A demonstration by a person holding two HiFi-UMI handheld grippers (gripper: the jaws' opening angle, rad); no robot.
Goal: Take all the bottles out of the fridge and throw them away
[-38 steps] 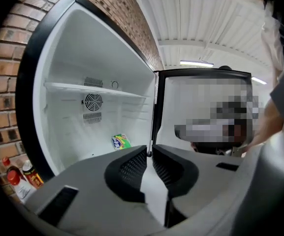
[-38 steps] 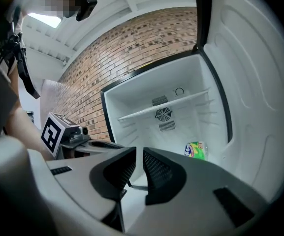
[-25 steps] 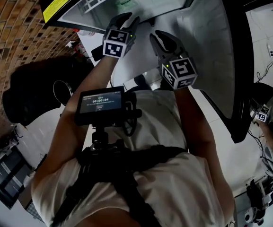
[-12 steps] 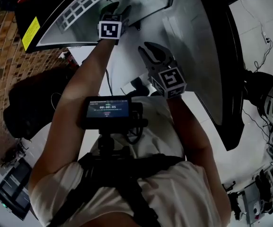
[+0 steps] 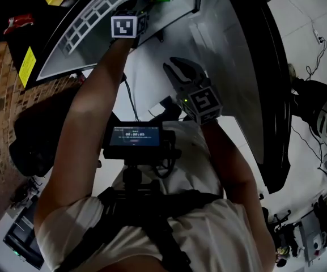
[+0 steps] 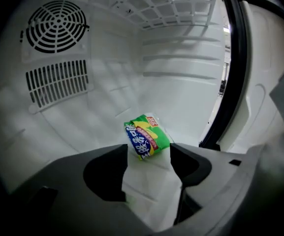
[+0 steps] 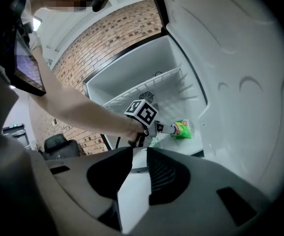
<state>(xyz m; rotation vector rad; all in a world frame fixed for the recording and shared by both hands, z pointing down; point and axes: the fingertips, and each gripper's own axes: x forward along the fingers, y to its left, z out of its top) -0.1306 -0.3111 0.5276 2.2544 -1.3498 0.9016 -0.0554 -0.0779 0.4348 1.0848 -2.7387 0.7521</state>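
Now the left gripper [image 6: 149, 154] is seen reaching deeper into the open fridge [image 6: 107, 92] than a second ago, when it was held at the compartment's mouth beside the right gripper [image 7: 140, 154]. Its jaws have just been opening and are spread wide, with no pad pressed on anything. The right gripper is found almost where it was, outside the fridge and near the person's chest. Its jaws are parted by a narrow gap, and only the white floor of the fridge is seen through it. No bottle can be made out in any view. One item is shown in the compartment: a small green and yellow packet [image 6: 144, 136] with blue print along one edge and a red label near its top corner, lying tilted on the white floor below the round fan grille [image 6: 58, 21] and the wire shelf [image 6: 181, 4]. The packet is placed just beyond the tips of the left jaws and in line with the gap between them, its near corner appearing between the two tips; whether it is touched cannot be told. It lies well apart from the right jaws.
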